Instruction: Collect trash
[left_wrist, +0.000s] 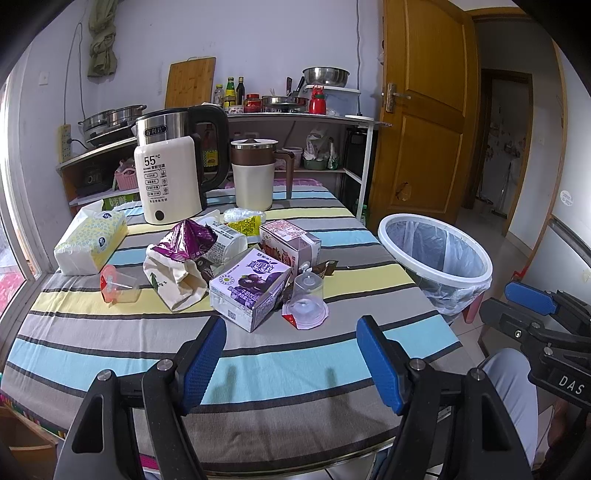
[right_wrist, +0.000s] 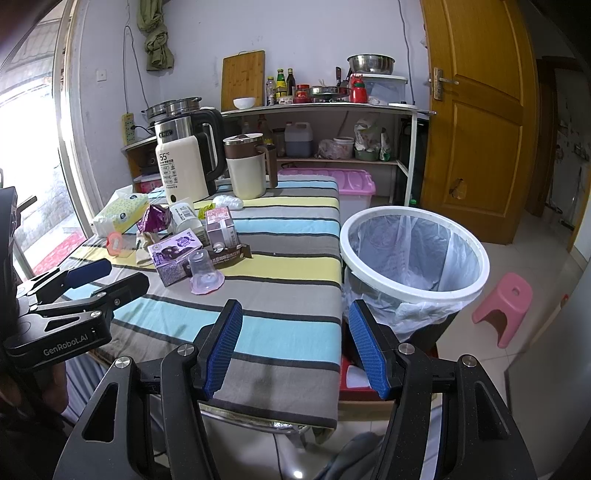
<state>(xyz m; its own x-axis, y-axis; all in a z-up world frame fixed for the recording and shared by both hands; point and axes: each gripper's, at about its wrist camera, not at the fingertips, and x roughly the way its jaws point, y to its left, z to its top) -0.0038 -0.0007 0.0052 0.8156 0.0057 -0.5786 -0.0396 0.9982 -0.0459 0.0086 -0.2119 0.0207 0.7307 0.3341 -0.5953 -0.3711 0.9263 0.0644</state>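
A pile of trash lies mid-table: a purple milk carton (left_wrist: 251, 288) (right_wrist: 173, 258), a clear jelly cup (left_wrist: 306, 301) (right_wrist: 205, 275) upside down beside it, a second cup with a red lid (left_wrist: 116, 284), a crumpled paper bag (left_wrist: 177, 277), a purple wrapper (left_wrist: 188, 238) and a pink carton (left_wrist: 290, 240) (right_wrist: 221, 227). The bin (left_wrist: 439, 254) (right_wrist: 413, 258), lined with a clear bag, stands off the table's right edge. My left gripper (left_wrist: 291, 358) is open and empty over the near table. My right gripper (right_wrist: 295, 343) is open and empty at the table's near right corner.
Two kettles (left_wrist: 170, 177) and a jug (left_wrist: 255, 173) stand at the table's back, a tissue pack (left_wrist: 92, 240) at the left. A shelf with kitchenware (right_wrist: 332, 110) lines the wall. A pink stool (right_wrist: 506, 306) stands right of the bin, and a wooden door (right_wrist: 476, 110) is behind it.
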